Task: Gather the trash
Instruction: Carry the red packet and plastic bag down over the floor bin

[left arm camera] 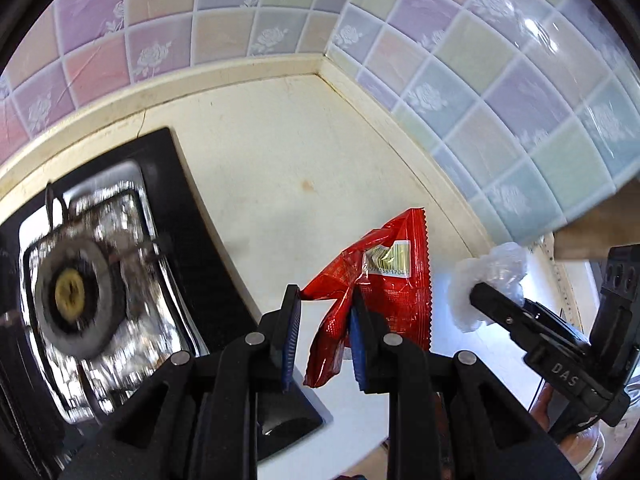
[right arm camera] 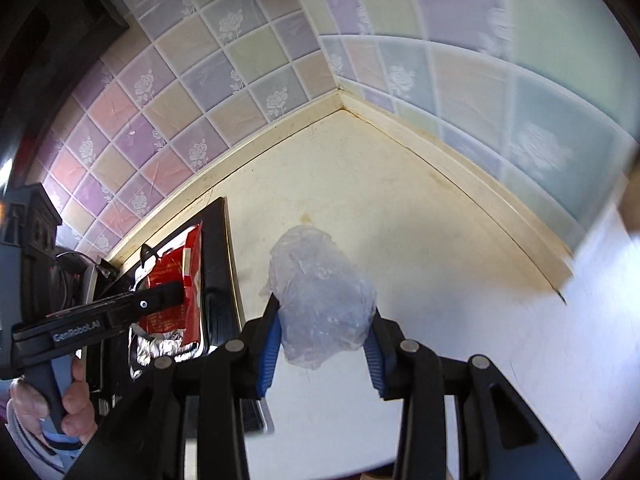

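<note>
A crumpled red snack wrapper (left arm camera: 384, 280) with a barcode hangs at my left gripper (left arm camera: 326, 304). The jaws stand apart and the wrapper drapes against the right finger (left arm camera: 358, 332); a firm grip does not show. It also shows in the right wrist view (right arm camera: 176, 292), beside the left gripper's finger. My right gripper (right arm camera: 324, 320) is shut on a crumpled clear plastic bag (right arm camera: 320, 292), held above the counter. The bag also shows in the left wrist view (left arm camera: 488, 280) at the right gripper's tip.
A cream countertop (left arm camera: 280, 160) runs into a corner of pastel tiled walls (left arm camera: 480, 100). A black gas hob with a foil-lined burner (left arm camera: 76, 288) lies at the left. A wooden edge (left arm camera: 600, 224) juts in at the right.
</note>
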Motion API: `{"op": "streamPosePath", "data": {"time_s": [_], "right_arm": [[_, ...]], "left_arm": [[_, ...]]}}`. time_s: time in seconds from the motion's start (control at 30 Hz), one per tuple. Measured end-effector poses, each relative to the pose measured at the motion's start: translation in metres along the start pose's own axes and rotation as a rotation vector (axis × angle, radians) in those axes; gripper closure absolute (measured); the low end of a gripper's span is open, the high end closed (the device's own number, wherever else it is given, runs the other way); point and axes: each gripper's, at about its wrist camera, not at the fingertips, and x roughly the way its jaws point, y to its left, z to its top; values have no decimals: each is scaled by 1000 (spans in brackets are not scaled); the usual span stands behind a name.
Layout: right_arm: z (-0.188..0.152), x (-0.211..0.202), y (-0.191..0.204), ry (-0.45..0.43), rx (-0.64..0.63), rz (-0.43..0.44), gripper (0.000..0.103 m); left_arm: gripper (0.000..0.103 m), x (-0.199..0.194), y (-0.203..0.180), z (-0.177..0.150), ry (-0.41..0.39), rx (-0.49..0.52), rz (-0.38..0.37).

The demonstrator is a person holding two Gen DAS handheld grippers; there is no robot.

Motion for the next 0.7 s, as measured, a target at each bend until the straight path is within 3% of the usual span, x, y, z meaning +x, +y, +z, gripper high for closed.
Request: {"op": "streamPosePath", "data": {"time_s": [0.37,0.7], "right_arm": [[-112,-85,-38,-6,-11,5,66],[-193,-129,-55,25,-41,-16,66]], "left_arm": [[83,-16,-78,-117,11,80,53],[83,-30,-130,-209,8,122,80]]}}
